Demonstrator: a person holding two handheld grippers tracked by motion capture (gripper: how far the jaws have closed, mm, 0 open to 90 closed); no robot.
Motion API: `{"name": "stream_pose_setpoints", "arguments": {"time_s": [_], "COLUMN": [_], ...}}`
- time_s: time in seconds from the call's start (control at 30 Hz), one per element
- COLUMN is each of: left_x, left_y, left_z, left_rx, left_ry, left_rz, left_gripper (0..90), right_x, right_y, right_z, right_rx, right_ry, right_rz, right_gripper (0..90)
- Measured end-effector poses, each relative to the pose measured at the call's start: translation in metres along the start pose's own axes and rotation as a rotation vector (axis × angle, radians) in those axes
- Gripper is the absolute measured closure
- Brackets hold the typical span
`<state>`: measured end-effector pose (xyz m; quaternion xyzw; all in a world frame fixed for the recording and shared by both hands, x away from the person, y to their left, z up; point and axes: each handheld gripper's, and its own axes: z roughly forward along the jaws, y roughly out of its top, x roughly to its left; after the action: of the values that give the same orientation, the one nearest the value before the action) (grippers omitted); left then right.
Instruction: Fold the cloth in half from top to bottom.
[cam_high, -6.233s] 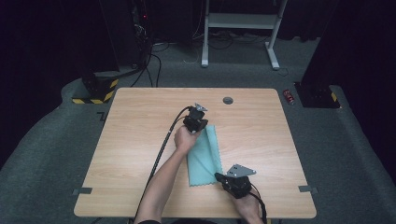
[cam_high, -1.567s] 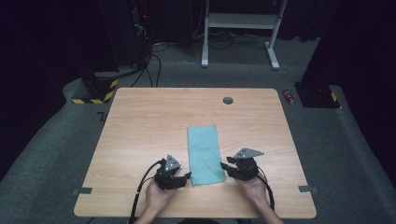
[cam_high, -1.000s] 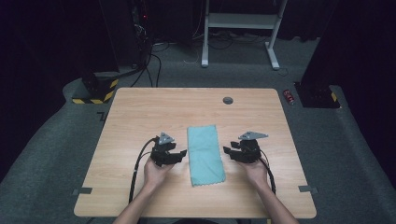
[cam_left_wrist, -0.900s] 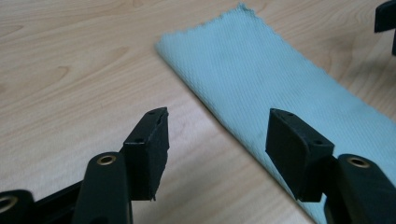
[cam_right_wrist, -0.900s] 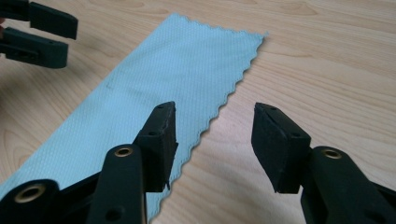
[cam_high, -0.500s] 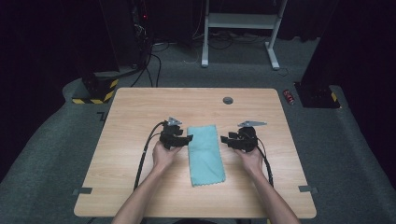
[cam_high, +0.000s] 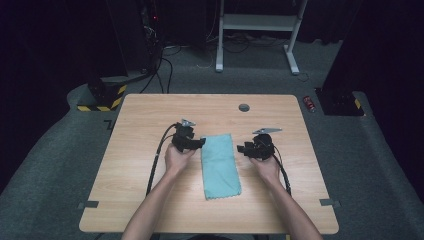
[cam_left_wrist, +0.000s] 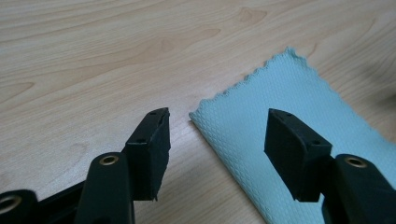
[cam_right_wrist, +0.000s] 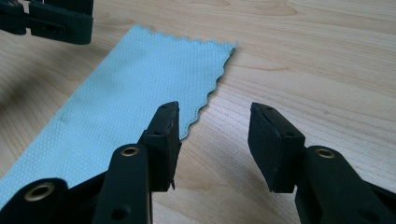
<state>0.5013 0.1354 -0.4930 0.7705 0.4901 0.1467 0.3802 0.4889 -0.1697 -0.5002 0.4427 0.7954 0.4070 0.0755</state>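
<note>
The folded teal microfibre cloth (cam_high: 220, 165) lies flat at the centre of the wooden table (cam_high: 140, 200), long axis running up the frame. A second ago both grippers stood level with its middle; they now flank its upper end. The left gripper (cam_high: 196, 143) sits at the upper-left corner, jaws spread and just opened further, straddling that corner without pinching. The right gripper (cam_high: 243, 149) sits beside the upper-right edge, jaws spread, just closing, nothing clamped. Judgement: a two-corner pickup for the next fold is being set up.
</note>
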Motion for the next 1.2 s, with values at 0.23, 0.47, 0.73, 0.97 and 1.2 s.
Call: {"name": "stream_pose_setpoints", "arguments": {"time_s": [0.23,0.47,0.73,0.97,1.2], "left_x": [0.006,0.003,-0.004,0.000,0.003], "left_y": [-0.002,0.010,0.014,0.009,0.003], "left_z": [0.004,0.008,0.024,0.033,0.032], "left_rx": [0.002,0.018,0.059,0.081,0.070], "left_ry": [0.013,0.010,0.015,0.023,0.016], "left_rz": [-0.015,-0.002,0.004,-0.032,-0.054], "left_gripper": [41.0,41.2,42.8,43.5,47.7], "right_x": [0.005,0.004,0.000,0.007,0.009], "right_y": [0.016,0.033,0.039,0.044,0.050], "right_z": [-0.006,0.006,0.019,0.034,0.051], "right_rx": [0.019,0.045,0.030,0.059,0.069], "right_ry": [-0.017,-0.040,-0.047,-0.065,-0.102], "right_rz": [-0.016,-0.023,0.002,-0.009,0.010], "right_gripper": [56.9,56.9,63.8,61.0,57.5]}}
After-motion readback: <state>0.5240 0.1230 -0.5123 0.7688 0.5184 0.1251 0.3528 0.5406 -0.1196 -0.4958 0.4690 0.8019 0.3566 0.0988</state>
